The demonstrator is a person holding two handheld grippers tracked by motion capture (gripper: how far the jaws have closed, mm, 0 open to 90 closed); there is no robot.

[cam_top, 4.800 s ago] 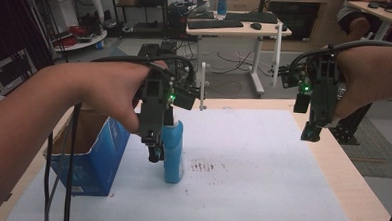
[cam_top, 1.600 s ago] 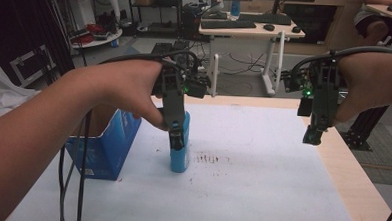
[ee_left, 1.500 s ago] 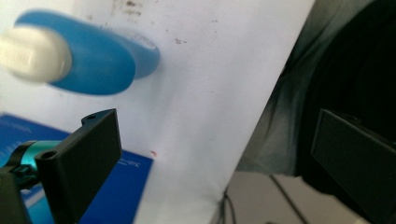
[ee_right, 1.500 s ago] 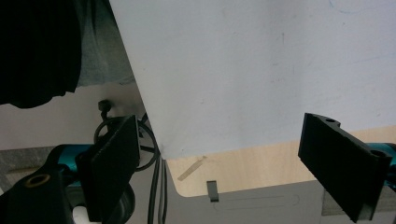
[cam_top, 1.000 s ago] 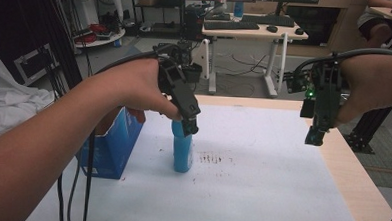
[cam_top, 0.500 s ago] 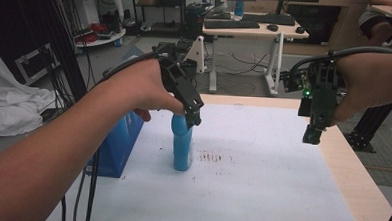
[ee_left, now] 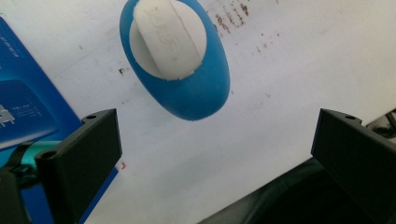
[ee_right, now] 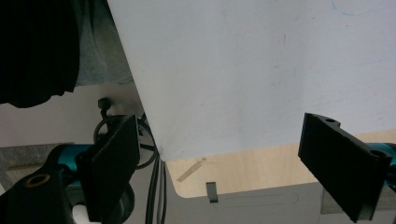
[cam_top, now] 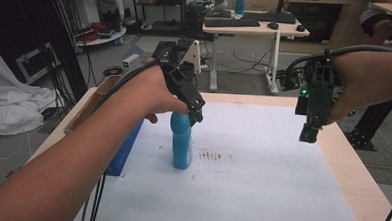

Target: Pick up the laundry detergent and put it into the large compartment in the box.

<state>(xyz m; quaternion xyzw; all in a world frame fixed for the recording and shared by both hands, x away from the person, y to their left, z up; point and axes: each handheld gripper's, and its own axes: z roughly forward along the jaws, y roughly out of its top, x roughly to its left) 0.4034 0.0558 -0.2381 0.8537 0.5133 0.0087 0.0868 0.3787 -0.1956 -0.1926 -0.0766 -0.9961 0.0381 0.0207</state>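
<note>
A blue bottle with a white cap stands upright on the white sheet, left of the middle. My left gripper hovers just above its top, slightly to the right, not touching it. In the left gripper view I look straight down on the white cap and blue shoulder of the bottle; the left gripper is open, jaws wide apart with nothing between them. My right gripper hangs in the air over the sheet's right edge. In its own view the right gripper is open and empty.
A blue cardboard box lies at the sheet's left edge, close to the bottle, and shows again as the blue box. Bare wooden table borders the sheet on the right. Dark specks mark the sheet beside the bottle.
My left gripper carried the bottle away from the box, stood it on the sheet, let go and lifted off its top. The right gripper has barely moved.
</note>
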